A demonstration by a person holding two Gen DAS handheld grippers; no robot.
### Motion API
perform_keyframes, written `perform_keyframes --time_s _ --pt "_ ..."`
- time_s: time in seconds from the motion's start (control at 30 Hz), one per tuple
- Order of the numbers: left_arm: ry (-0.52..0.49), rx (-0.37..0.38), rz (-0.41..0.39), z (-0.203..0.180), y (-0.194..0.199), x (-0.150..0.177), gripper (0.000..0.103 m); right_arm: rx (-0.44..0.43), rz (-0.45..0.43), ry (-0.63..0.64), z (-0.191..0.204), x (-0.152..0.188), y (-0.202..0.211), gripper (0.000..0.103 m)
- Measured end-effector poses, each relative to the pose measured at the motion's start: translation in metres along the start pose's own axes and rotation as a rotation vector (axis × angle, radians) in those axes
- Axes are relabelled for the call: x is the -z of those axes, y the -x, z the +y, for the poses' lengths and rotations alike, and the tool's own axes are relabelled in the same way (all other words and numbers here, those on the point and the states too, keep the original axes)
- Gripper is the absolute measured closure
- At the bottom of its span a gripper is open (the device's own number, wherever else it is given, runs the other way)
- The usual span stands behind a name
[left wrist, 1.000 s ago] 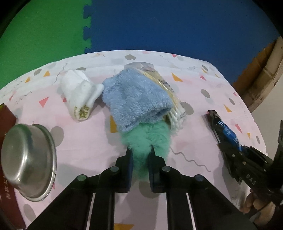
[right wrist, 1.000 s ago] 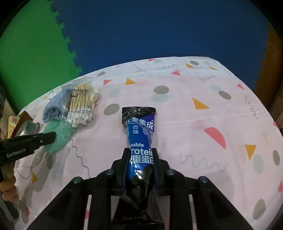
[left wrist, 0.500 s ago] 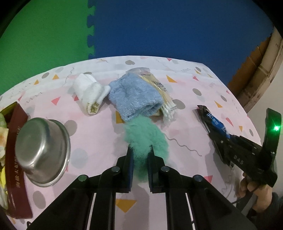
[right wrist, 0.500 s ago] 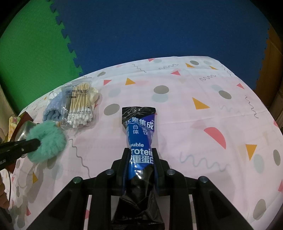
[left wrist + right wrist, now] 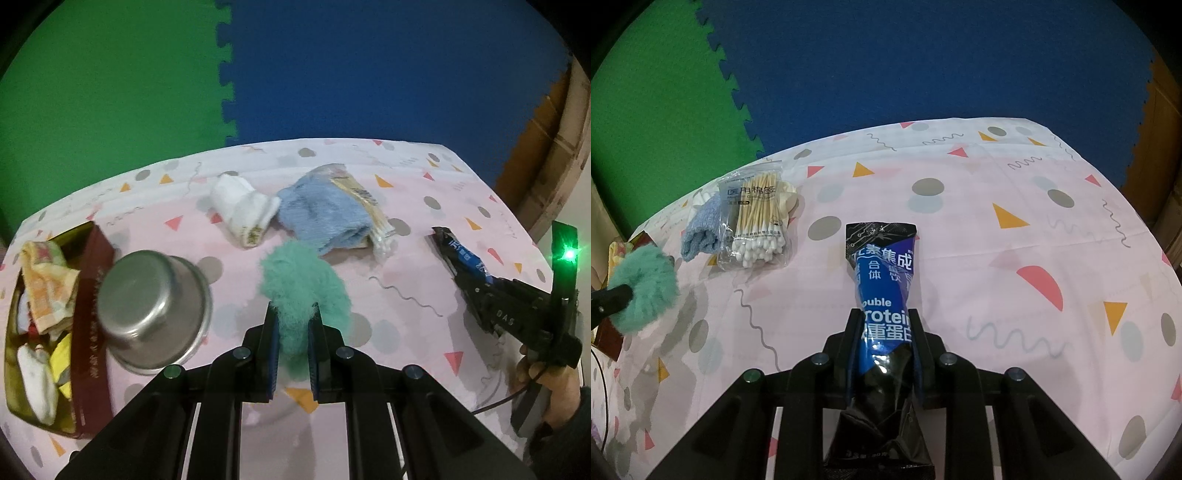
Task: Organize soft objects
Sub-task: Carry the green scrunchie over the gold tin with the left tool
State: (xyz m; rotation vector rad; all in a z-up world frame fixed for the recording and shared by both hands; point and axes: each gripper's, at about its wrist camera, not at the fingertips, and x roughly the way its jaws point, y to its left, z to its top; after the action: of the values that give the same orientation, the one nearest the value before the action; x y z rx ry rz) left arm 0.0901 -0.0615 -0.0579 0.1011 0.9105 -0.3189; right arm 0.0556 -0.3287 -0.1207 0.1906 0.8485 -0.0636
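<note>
Between the left gripper's (image 5: 291, 317) two fingers, in the left wrist view, a fluffy green puff (image 5: 303, 288) is pinched tight, its fur bulging out above and to the right of the fingertips, held over the table (image 5: 424, 177) with its pink patterned cloth. Beyond the puff lie a folded blue towel (image 5: 325, 218), touching a rolled white sock (image 5: 243, 210) on its left and lying partly on a bag of cotton swabs (image 5: 369, 206) at its right. To the left, an upturned steel bowl (image 5: 155, 306) sits against the side of a dark red box (image 5: 88, 314) that holds orange, white and yellow cloth pieces. At the right edge, the right gripper (image 5: 465, 277) has a blue snack packet (image 5: 461, 254) clamped between its fingers.

Seen from the right wrist view, the right gripper (image 5: 884, 325) is closed on the lower part of the blue snack packet (image 5: 882, 273), whose upper end rests flat on the table (image 5: 1034, 206). Well to the left lies the bag of cotton swabs (image 5: 757, 221), with the blue towel (image 5: 701, 229) just beside it. At the far left edge, the green puff (image 5: 646, 288) hangs off the table surface, gripped by the left gripper's dark finger (image 5: 611, 299).
</note>
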Motion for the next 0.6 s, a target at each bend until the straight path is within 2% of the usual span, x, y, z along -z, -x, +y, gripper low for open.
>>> perform_keyframes --time_s 0.43,0.6 --pt "0.113 -0.049 -0.041 0.048 0.037 -0.001 0.092 0.003 0.001 0.003 0.001 0.0 0.0 0.079" --pt "0.146 -0.105 -0.052 0.074 0.049 0.0 0.092 0.004 0.001 0.004 0.001 0.0 0.0 0.079"
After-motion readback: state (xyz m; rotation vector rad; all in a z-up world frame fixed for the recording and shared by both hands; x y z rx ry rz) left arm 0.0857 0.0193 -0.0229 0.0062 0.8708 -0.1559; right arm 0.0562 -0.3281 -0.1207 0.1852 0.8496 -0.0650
